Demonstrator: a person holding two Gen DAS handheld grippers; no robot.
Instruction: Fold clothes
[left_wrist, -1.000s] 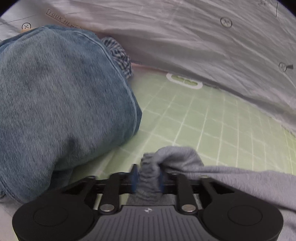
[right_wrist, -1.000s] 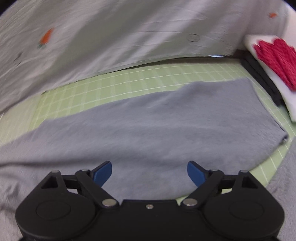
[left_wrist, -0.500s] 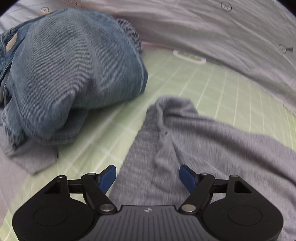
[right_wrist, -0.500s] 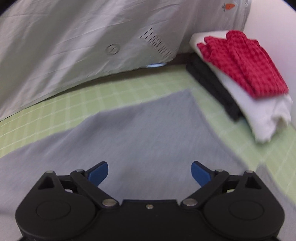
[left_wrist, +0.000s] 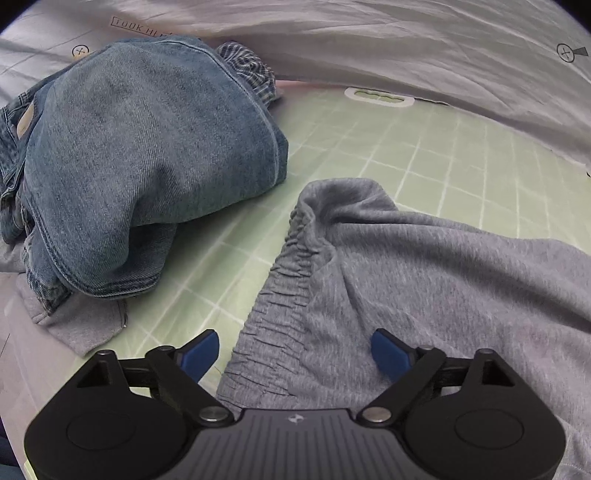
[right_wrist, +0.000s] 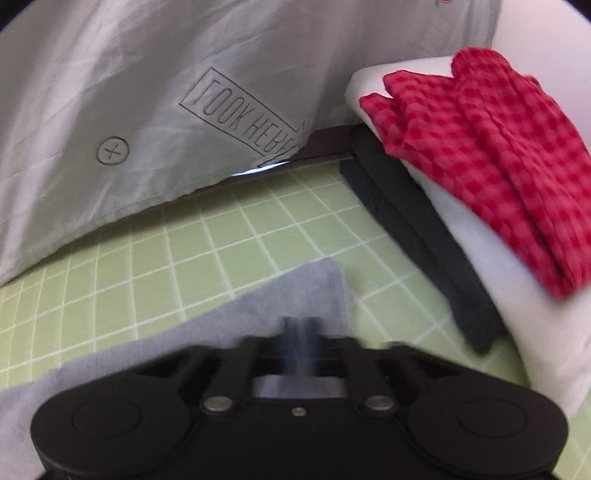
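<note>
On the mat (right_wrist: 229, 236), right gripper (right_wrist: 301, 328) just snapped closed at sweatpants' (left_wrist: 424, 280) far corner; left gripper (left_wrist: 291, 350), just opened wide, empty, straddles the waistband (left_wrist: 291, 266).

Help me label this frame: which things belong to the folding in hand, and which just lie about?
In hand: grey garment, left tongs open over its waistband, right tongs shut at its corner.
Lying about: jeans, red checked cloth, white sheet, green mat.

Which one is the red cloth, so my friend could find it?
Start at the green grid mat and look to its right edge, where a folded stack sits. The red checked cloth lies on top, over a white fold and a black one. It is the only red thing there.
</note>
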